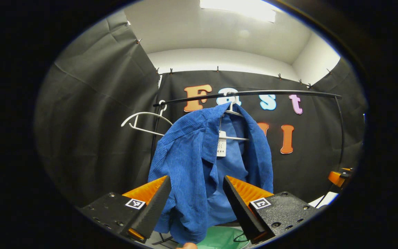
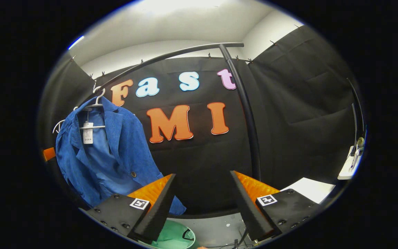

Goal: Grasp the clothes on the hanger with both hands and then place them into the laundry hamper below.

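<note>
Jacket (image 1: 199, 162) hangs lengthwise from a hanger (image 1: 235, 112) on the rail, dead ahead of the wide-open left gripper (image 1: 196, 204); the right gripper (image 2: 202, 204), also spread wide, sees it off left.

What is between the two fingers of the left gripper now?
In the left gripper view, the blue jacket hangs between the open left gripper fingers, with the green hamper below it.
</note>
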`<state>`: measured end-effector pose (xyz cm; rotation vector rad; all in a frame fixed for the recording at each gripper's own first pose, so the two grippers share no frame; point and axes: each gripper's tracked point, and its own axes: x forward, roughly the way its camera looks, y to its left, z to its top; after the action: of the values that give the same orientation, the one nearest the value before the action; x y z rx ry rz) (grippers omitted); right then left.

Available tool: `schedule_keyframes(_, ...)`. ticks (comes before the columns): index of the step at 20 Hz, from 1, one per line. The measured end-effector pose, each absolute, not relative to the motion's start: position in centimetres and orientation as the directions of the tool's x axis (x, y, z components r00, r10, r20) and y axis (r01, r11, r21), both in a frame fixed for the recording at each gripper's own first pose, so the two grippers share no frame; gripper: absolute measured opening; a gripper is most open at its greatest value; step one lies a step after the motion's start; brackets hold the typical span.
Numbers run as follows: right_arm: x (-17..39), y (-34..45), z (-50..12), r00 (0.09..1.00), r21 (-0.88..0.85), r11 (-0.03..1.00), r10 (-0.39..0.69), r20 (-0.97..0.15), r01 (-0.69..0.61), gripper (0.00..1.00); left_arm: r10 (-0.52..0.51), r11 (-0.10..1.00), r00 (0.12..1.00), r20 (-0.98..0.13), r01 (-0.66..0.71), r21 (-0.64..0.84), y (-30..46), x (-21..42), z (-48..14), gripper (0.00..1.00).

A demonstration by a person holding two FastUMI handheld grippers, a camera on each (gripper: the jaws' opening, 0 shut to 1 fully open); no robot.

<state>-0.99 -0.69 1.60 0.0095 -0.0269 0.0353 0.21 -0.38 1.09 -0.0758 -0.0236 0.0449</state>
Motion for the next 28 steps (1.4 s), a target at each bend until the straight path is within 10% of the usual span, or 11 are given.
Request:
schedule_keyframes(22, 2.6, 21.1, 3.9, 0.891, 0.123, 0.883, 0.453, 0.034, -0.454, 0.95, 0.100, 0.994, 0.995, -0.022, -0.101, -0.046, 4.5, -0.7, -0.9, 0.95)
schedule_keyframes(24, 3.5, 22.6, 4.4, 0.887, 0.147, 0.876, 0.461, 0.032, -0.460, 0.82, 0.107, 0.993, 0.994, -0.030, -0.108, -0.048, 5.1, -0.5, -1.3, 0.98)
schedule_keyframes(25, 4.3, 23.1, 4.5, 0.890, 0.139, 0.879, 0.455, 0.038, -0.456, 0.90, 0.110, 0.993, 0.993, -0.034, -0.111, -0.050, 5.3, -0.4, -1.4, 0.98)
schedule_keyframes(26, 4.8, 23.5, 4.8, 0.893, 0.128, 0.884, 0.448, 0.041, -0.449, 0.63, 0.116, 0.992, 0.993, -0.038, -0.118, -0.050, 5.7, -0.4, -1.5, 0.95)
schedule_keyframes(28, 5.7, 25.3, 5.1, 0.886, 0.107, 0.880, 0.461, 0.046, -0.463, 0.63, 0.129, 0.990, 0.991, -0.037, -0.131, -0.047, 6.2, -0.3, -1.6, 0.93)
